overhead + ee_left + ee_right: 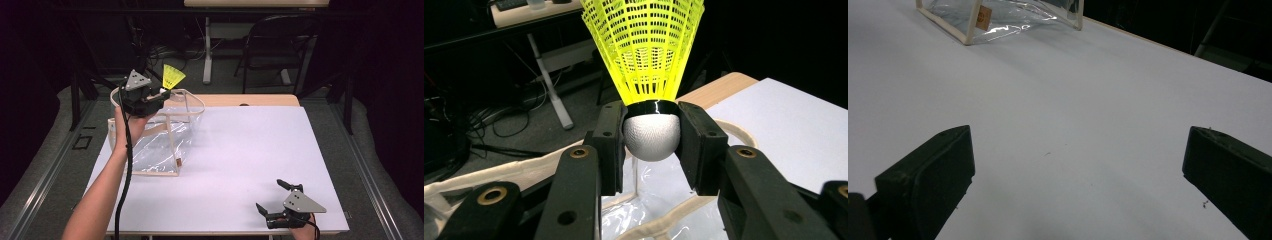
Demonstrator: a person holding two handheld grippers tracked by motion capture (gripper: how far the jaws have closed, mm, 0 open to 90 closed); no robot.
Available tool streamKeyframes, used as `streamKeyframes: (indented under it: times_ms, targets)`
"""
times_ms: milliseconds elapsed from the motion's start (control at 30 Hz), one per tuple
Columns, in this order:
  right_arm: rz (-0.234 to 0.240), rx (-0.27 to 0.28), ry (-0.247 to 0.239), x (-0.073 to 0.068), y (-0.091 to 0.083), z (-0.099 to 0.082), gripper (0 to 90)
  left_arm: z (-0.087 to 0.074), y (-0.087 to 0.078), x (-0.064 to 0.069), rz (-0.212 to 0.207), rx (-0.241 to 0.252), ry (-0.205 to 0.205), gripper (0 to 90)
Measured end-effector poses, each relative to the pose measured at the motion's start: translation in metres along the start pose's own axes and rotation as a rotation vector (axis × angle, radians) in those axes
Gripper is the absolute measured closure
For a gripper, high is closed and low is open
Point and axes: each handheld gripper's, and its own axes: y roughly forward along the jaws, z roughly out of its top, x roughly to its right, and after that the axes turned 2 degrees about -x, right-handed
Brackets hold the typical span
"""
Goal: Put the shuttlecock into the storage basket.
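the right gripper (274, 198) rests low at the near right corner of the white table (260, 150), its jaws spread wide with nothing between them. across the table at the far left, the left gripper (651, 135) is clamped on the white rounded base of a yellow shuttlecock (646, 55), whose mesh skirt points up and away. it hovers above the open mouth of a clear plastic bag (160, 135) with cream trim, which stands on the table's left side.
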Motion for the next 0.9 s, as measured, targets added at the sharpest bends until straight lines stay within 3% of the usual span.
streamKeyframes:
  times_ms: [533,733,900]
  targets:
    - [0.002,0.004,-0.007,-0.001,0.001,0.001,0.0,-0.005,-0.003,-0.015,0.027,-0.009,-0.019,64.6]
    - [0.011,0.006,-0.003,-0.003,0.001,0.001,0.0,-0.007,-0.004,-0.02,0.043,-0.027,-0.008,64.6]
    - [0.008,0.001,-0.004,-0.003,0.002,0.001,0.0,-0.013,-0.01,-0.033,0.067,-0.035,-0.026,64.6]
